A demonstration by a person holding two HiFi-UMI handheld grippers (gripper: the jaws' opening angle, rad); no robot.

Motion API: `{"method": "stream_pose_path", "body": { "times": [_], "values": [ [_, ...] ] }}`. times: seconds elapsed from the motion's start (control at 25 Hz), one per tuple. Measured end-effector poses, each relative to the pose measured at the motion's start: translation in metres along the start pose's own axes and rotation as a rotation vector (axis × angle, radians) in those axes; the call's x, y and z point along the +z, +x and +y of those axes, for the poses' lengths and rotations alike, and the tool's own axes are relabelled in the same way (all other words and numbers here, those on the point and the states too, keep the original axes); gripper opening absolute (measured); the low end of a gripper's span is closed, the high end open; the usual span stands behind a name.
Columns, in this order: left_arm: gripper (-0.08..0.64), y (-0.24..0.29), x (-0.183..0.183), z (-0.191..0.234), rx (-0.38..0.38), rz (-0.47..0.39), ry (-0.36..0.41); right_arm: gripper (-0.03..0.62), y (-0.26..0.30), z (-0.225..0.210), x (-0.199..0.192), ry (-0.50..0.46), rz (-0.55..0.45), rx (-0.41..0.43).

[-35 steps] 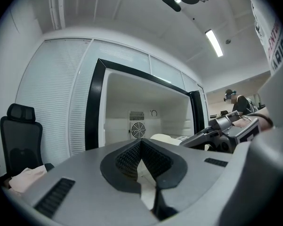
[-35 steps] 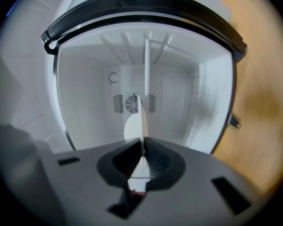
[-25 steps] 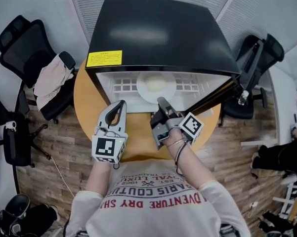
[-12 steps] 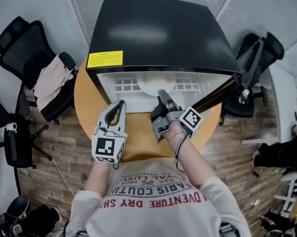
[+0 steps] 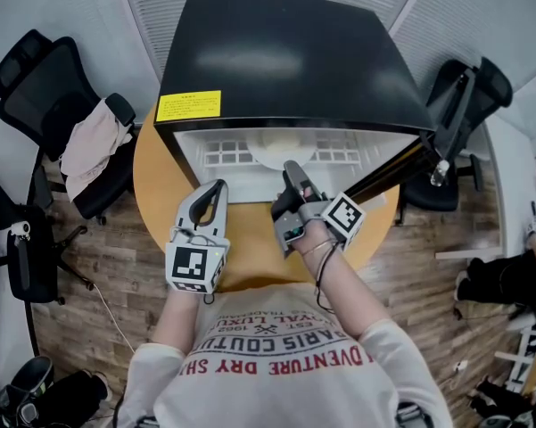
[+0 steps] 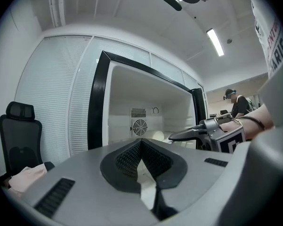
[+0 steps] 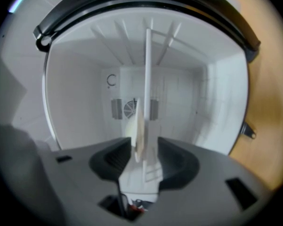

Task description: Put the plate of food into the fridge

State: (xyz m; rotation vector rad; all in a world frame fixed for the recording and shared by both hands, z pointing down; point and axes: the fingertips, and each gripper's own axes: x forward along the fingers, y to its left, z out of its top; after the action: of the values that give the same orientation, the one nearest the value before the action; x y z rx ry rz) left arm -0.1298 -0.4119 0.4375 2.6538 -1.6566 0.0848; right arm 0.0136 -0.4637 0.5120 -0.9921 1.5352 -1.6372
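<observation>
A white plate (image 5: 281,146) with a pale mound of food lies on the shelf inside the open black fridge (image 5: 285,52). In the right gripper view the plate (image 7: 147,79) shows edge-on with the food (image 7: 130,127) beside it. My right gripper (image 5: 292,171) reaches into the fridge mouth. Its jaws are opening: the plate rim stands between them at the right gripper (image 7: 144,147), with a gap on each side. My left gripper (image 5: 216,188) waits over the table in front of the fridge, shut and empty. In its own view the left gripper (image 6: 141,142) faces the fridge, with the right gripper (image 6: 173,137) alongside.
The fridge stands on a round wooden table (image 5: 152,185), its door (image 5: 394,169) swung open to the right. Black office chairs stand at the left (image 5: 36,83) and right (image 5: 459,105); the left one carries a pale cloth (image 5: 94,141). A person (image 5: 508,279) sits at the far right.
The plate has slid deeper into the fridge, pushed by my right gripper. The right jaws have come off the rim. My left gripper has not moved.
</observation>
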Motion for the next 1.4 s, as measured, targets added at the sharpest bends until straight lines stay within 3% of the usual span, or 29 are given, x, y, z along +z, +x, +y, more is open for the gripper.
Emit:
{"method": "stream_pose_path", "body": {
  "times": [0.2, 0.28, 0.48, 0.68, 0.88, 1.16, 1.24, 1.4],
  "values": [
    [0.03, -0.003, 0.003, -0.018, -0.012, -0.004, -0.006, 0.166, -0.028, 0.01, -0.013, -0.01, 0.027, 0.05],
    [0.03, -0.007, 0.003, -0.028, -0.022, 0.001, -0.008, 0.042, -0.043, 0.014, -0.015, -0.076, 0.022, 0.047],
    [0.031, -0.019, 0.001, -0.05, -0.028, 0.018, -0.003, 0.028, -0.075, 0.025, -0.011, -0.365, 0.029, 0.051],
    [0.031, -0.03, 0.0, -0.07, -0.011, 0.032, -0.009, 0.028, -0.1, 0.046, -0.016, -0.588, 0.057, 0.161],
    [0.031, -0.042, 0.0, -0.1, -0.016, 0.048, -0.004, 0.028, -0.131, 0.06, -0.024, -1.023, 0.074, 0.166],
    [0.03, -0.054, 0.007, -0.124, -0.009, 0.034, 0.007, 0.028, -0.159, 0.073, -0.03, -1.5, 0.053, 0.187],
    [0.031, -0.057, 0.009, -0.126, -0.002, 0.027, 0.009, 0.028, -0.164, 0.069, -0.03, -1.578, 0.061, 0.183],
    [0.031, -0.064, 0.012, -0.132, -0.006, 0.018, 0.012, 0.028, -0.173, 0.065, -0.026, -1.617, 0.07, 0.166]
  ]
}}
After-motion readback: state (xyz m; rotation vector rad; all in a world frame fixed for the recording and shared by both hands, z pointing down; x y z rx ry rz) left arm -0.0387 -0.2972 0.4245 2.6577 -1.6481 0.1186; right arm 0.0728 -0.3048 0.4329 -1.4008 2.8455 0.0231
